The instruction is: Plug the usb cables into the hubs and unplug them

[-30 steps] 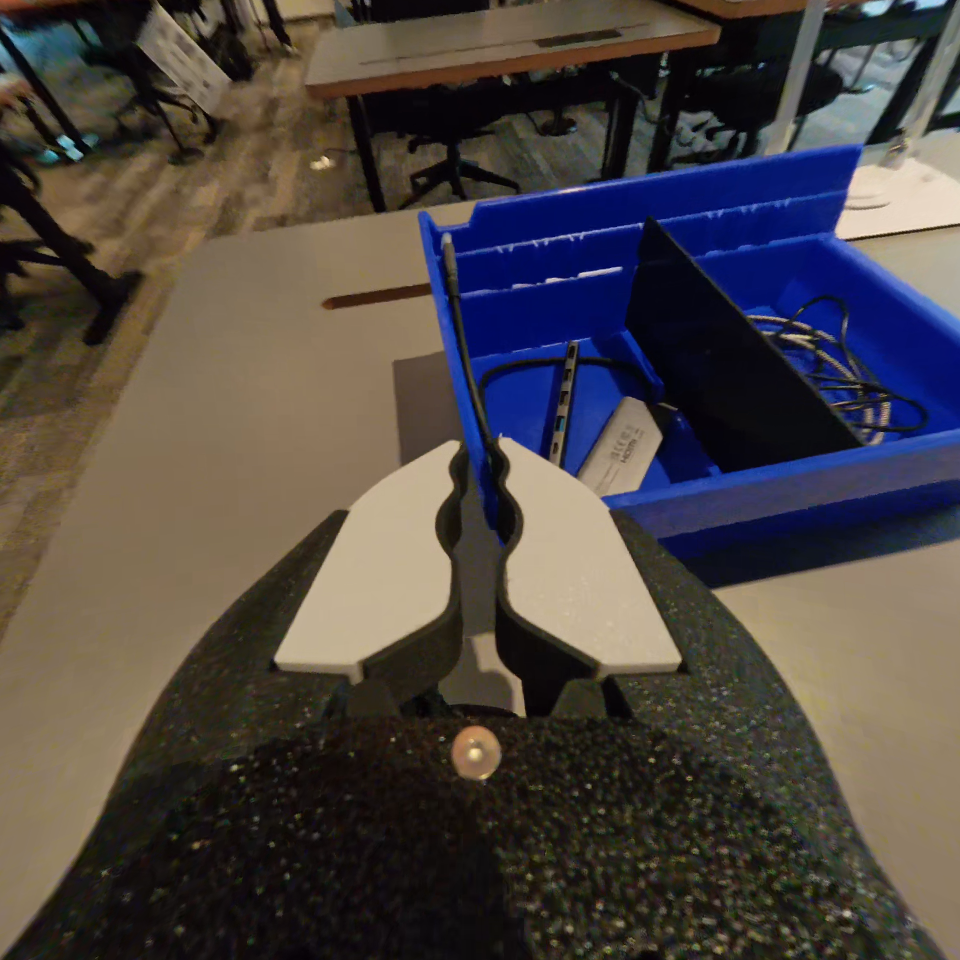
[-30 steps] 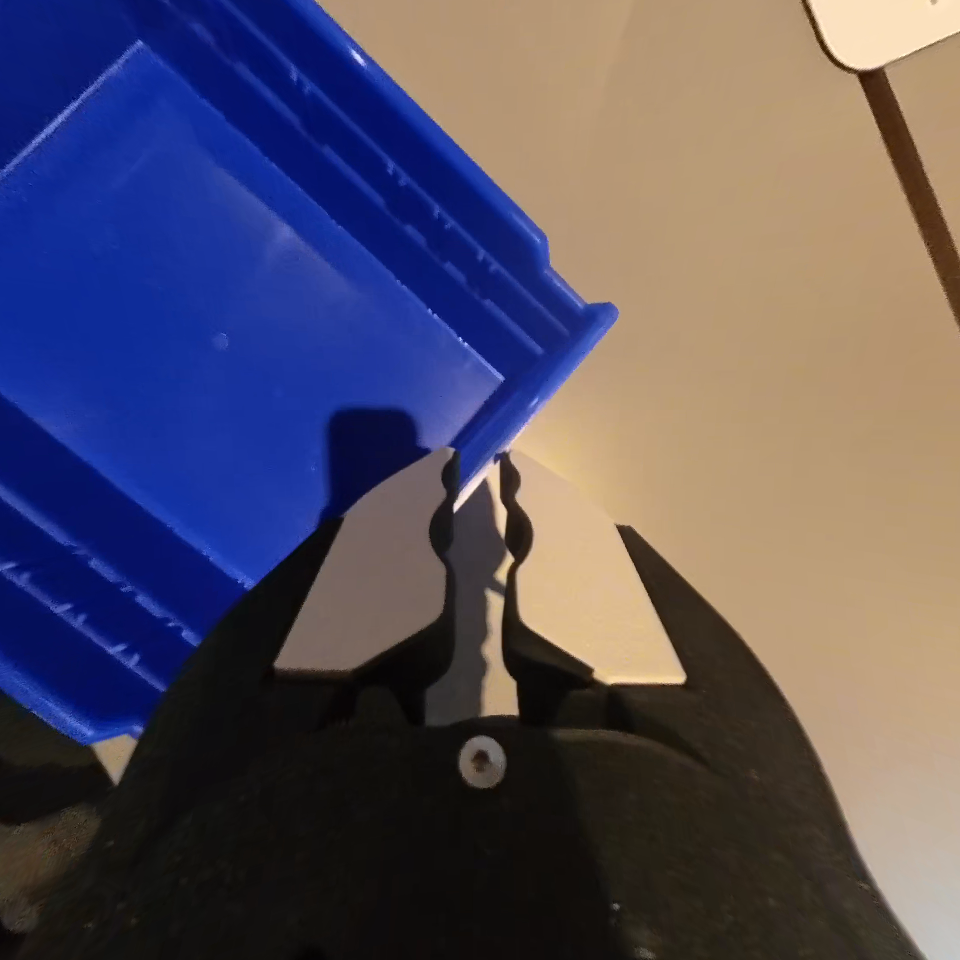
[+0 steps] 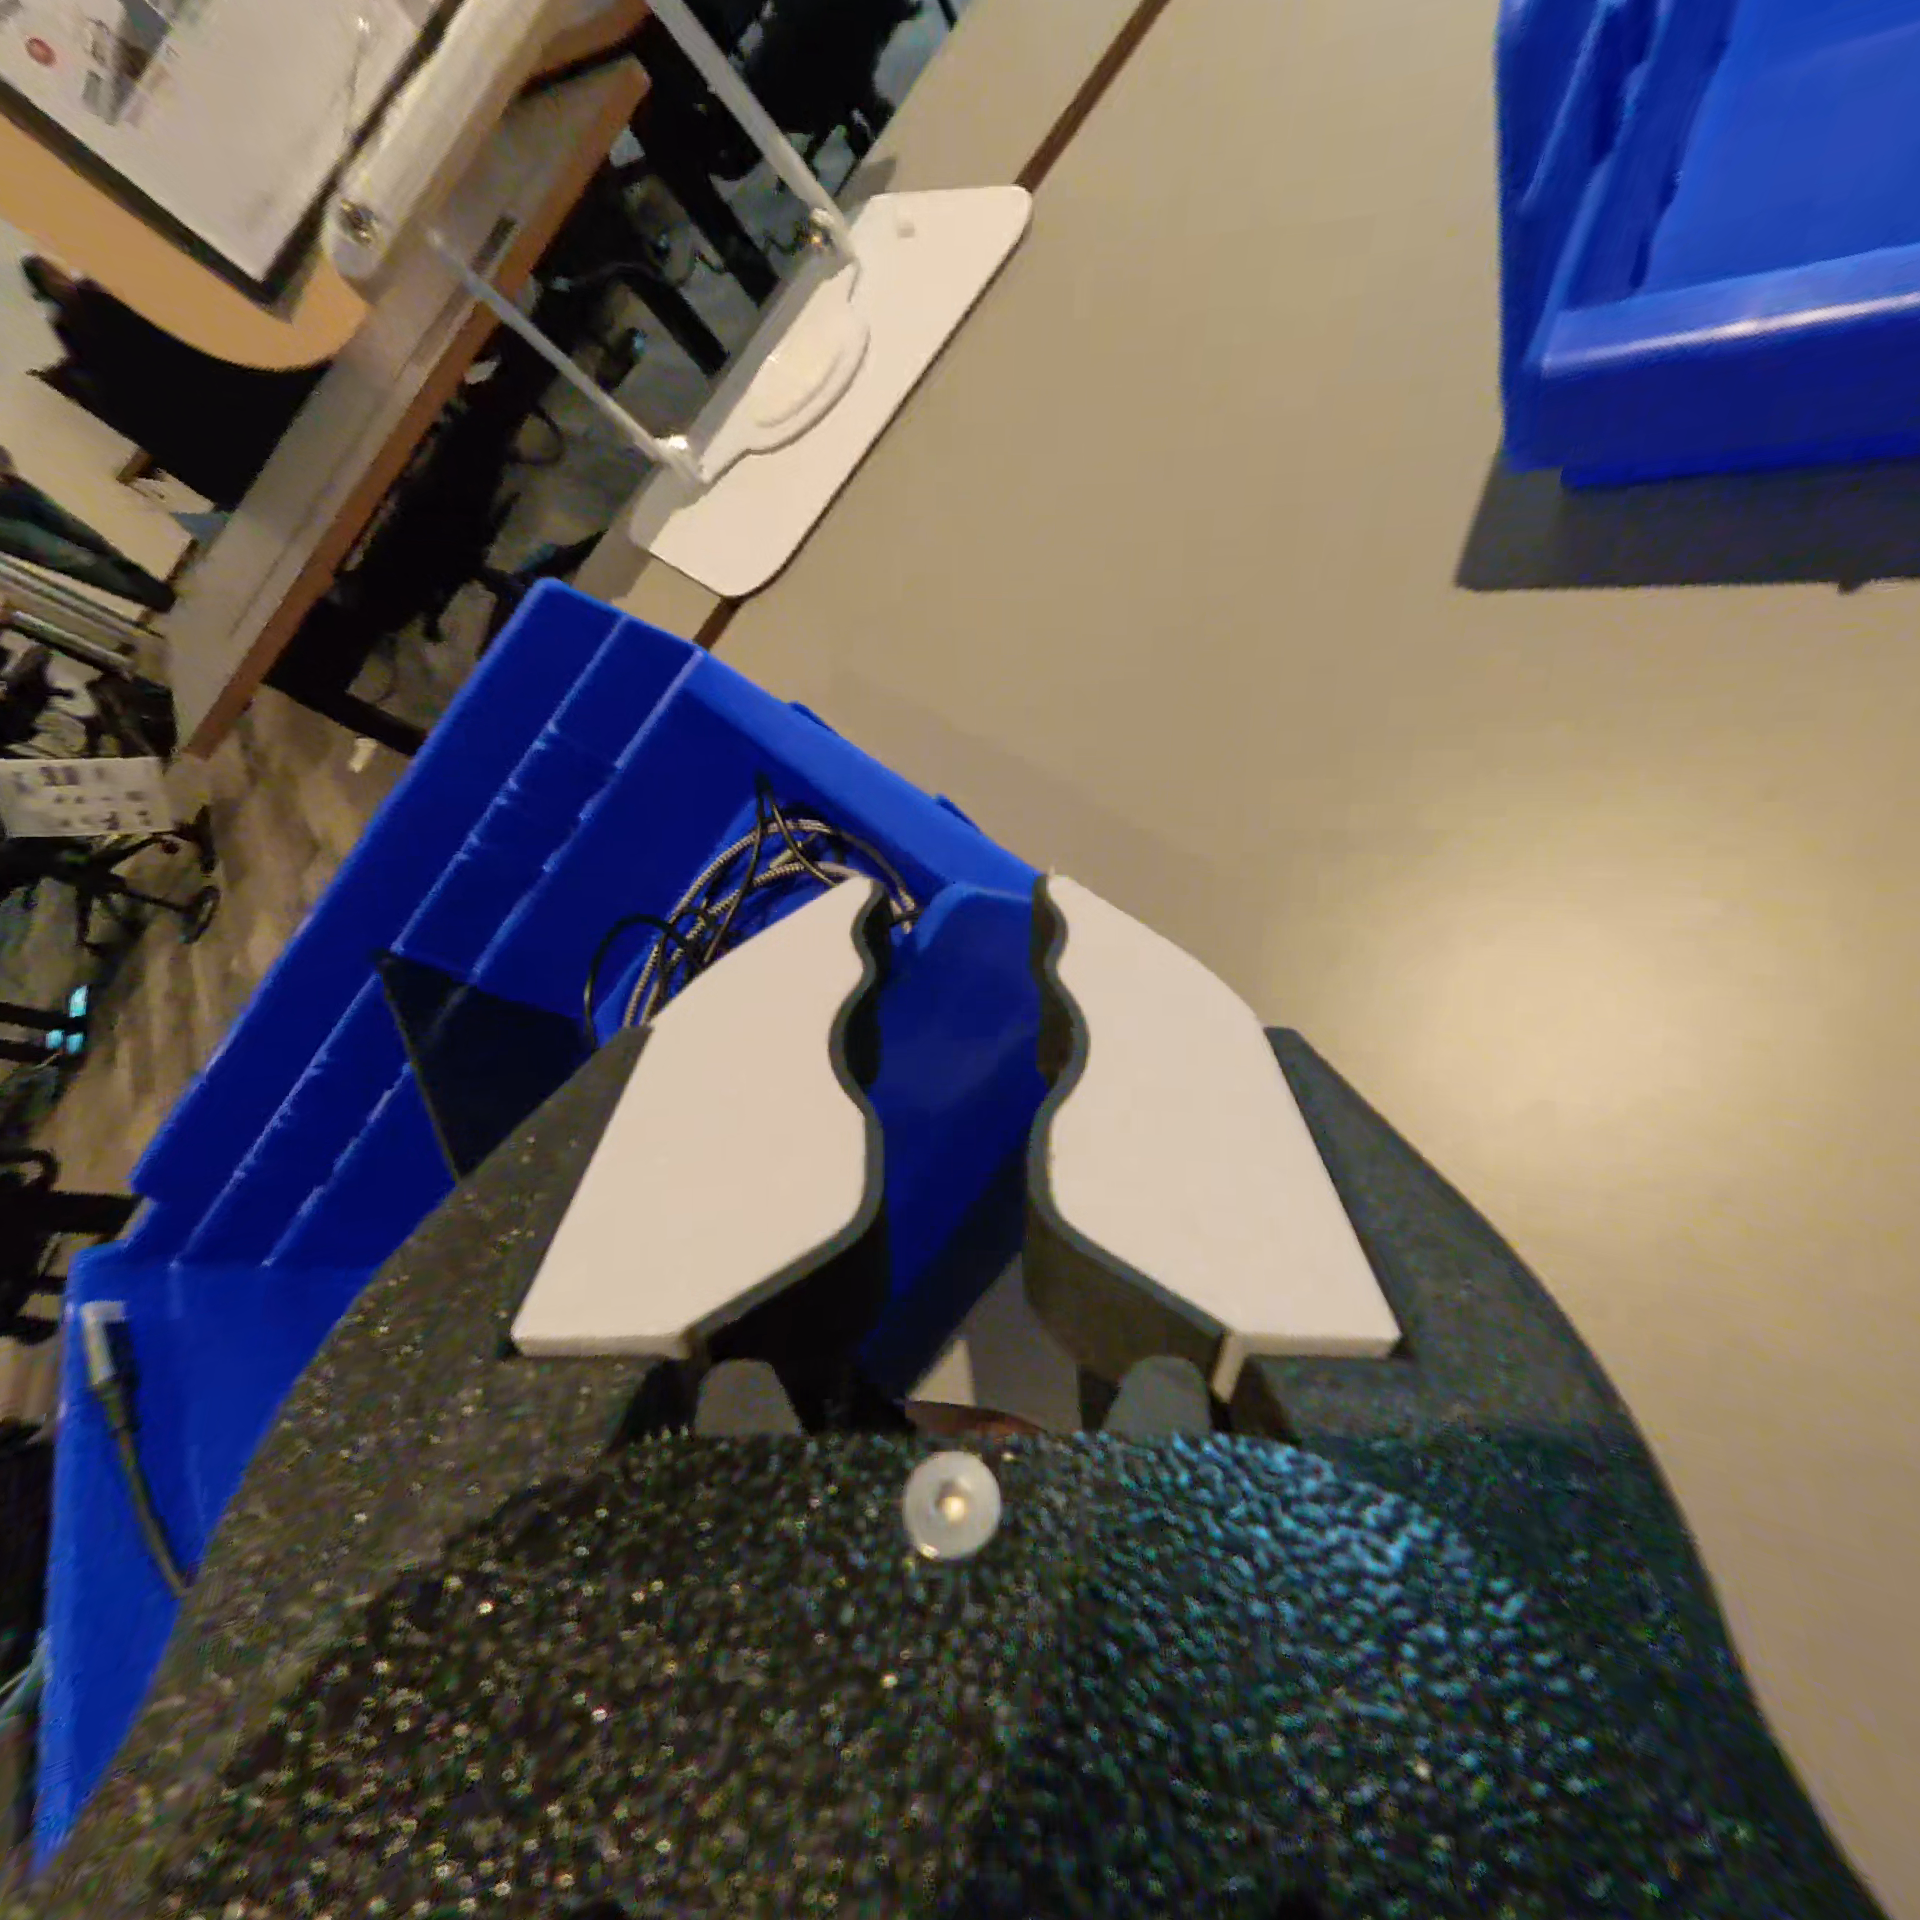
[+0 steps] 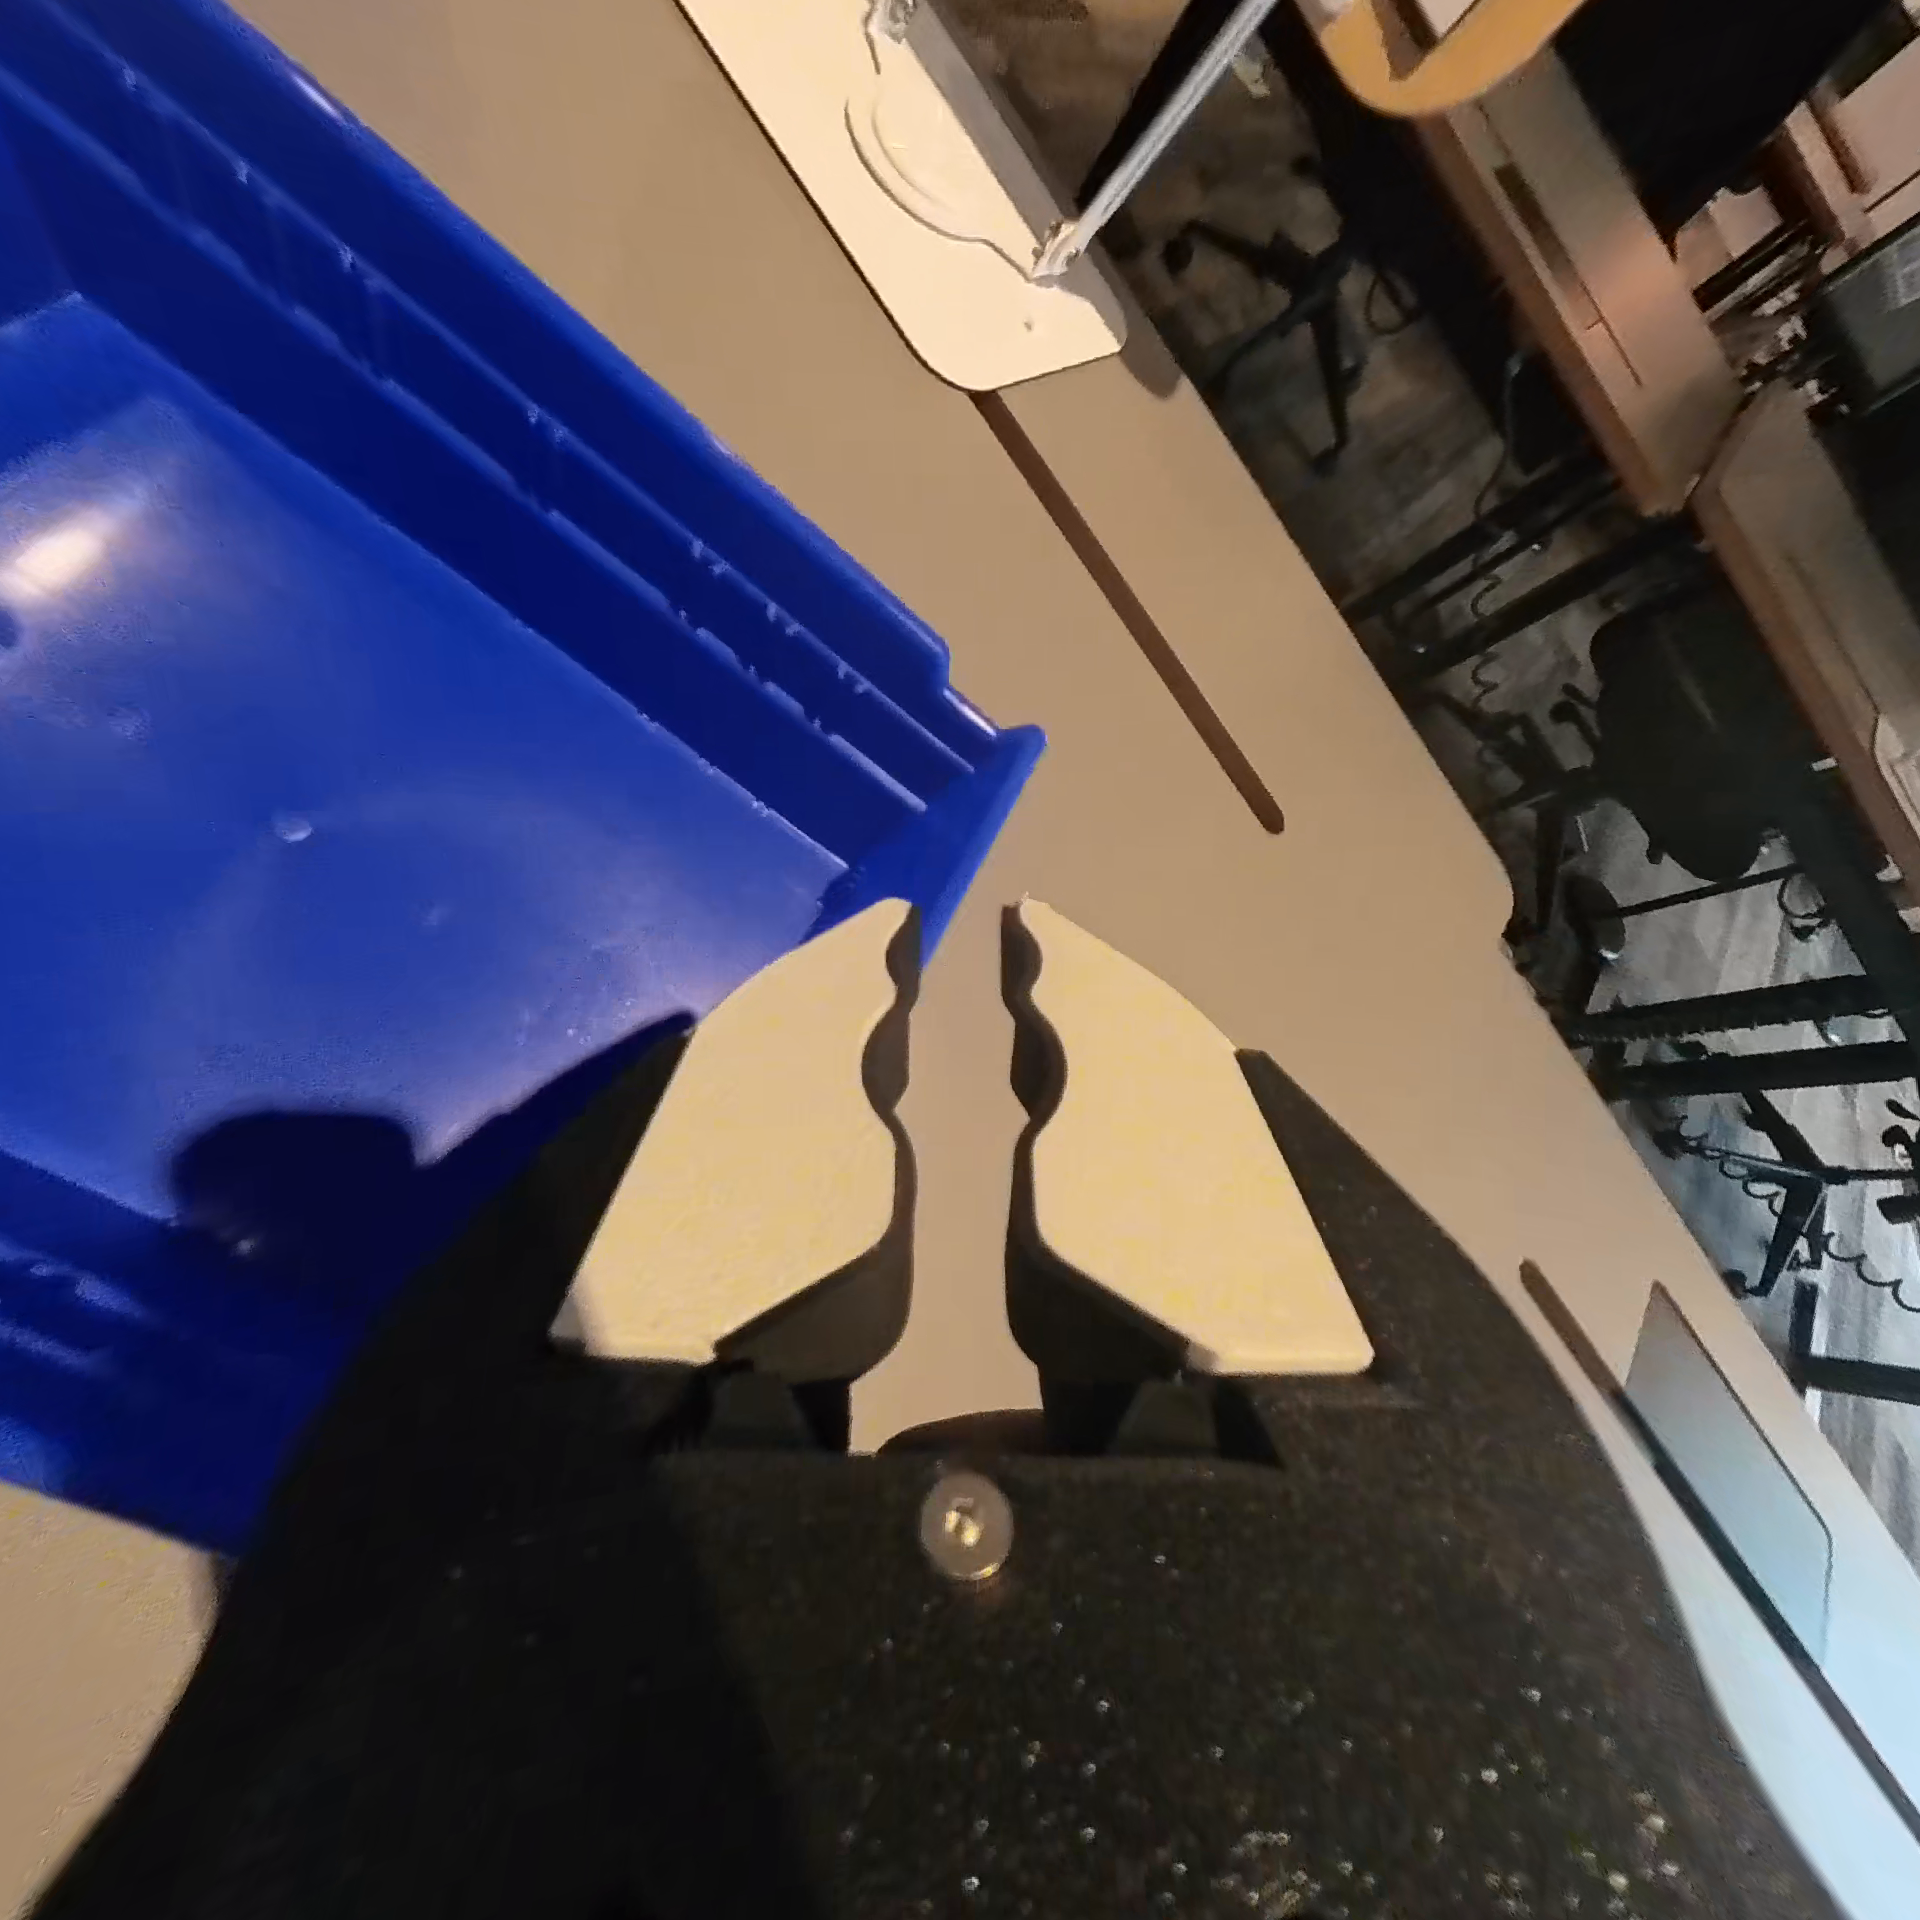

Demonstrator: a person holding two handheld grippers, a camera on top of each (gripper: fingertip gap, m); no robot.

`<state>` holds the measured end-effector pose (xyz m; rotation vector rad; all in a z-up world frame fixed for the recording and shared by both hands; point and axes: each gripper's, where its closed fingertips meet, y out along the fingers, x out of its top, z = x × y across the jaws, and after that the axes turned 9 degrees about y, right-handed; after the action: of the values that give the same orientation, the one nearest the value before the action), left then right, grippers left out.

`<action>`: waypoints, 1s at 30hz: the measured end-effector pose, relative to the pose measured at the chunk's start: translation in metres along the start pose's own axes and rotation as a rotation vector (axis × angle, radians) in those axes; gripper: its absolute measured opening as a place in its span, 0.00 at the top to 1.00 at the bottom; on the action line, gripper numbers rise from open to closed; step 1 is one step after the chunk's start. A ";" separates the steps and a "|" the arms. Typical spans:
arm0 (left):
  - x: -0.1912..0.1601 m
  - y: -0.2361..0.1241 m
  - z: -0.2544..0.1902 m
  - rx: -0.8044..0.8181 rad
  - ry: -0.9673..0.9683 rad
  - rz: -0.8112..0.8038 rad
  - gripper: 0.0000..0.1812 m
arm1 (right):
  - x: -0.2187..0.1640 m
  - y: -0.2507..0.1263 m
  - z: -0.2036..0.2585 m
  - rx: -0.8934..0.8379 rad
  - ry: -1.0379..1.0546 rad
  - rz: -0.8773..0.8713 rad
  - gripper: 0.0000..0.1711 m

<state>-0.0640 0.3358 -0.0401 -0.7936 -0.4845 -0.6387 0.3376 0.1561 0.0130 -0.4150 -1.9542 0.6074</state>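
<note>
Left gripper [image 3: 956, 904] dropped its cable, swung right; jaws now apart, empty. Right gripper [image 4: 961, 914] jaws slightly apart, empty, beside empty bin [image 4: 416, 675]. Cables [image 3: 748, 894] sit in left bin [image 3: 540, 831]; hubs hidden. Risk: tangled coil snags on pickup.

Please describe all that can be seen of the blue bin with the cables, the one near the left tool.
The blue bin looks like moulded plastic with stepped, ribbed walls. It rests on the grey table, tilted in this view. A black divider stands inside; behind it lies a tangle of cables, black and braided silver. A black cable end leans at its near corner. The left tool, open, hovers above its rim.
</note>
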 end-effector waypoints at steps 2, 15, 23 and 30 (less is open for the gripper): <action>-0.004 -0.010 -0.004 -0.045 0.003 -0.016 0.86 | -0.011 -0.002 -0.004 -0.015 0.026 -0.003 0.92; -0.078 -0.103 0.000 -0.005 -0.126 0.086 0.81 | -0.049 0.004 -0.017 -0.057 0.163 -0.084 0.92; -0.069 -0.099 0.005 0.485 -0.484 0.044 0.83 | -0.055 0.004 -0.029 -0.140 0.266 -0.204 0.92; -0.093 -0.108 0.021 0.676 -0.381 0.182 0.87 | -0.072 0.010 -0.022 -0.161 0.225 -0.212 0.92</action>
<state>-0.2068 0.3262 -0.0307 -0.3016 -0.9038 -0.1226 0.3885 0.1312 -0.0369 -0.3534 -1.8067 0.2574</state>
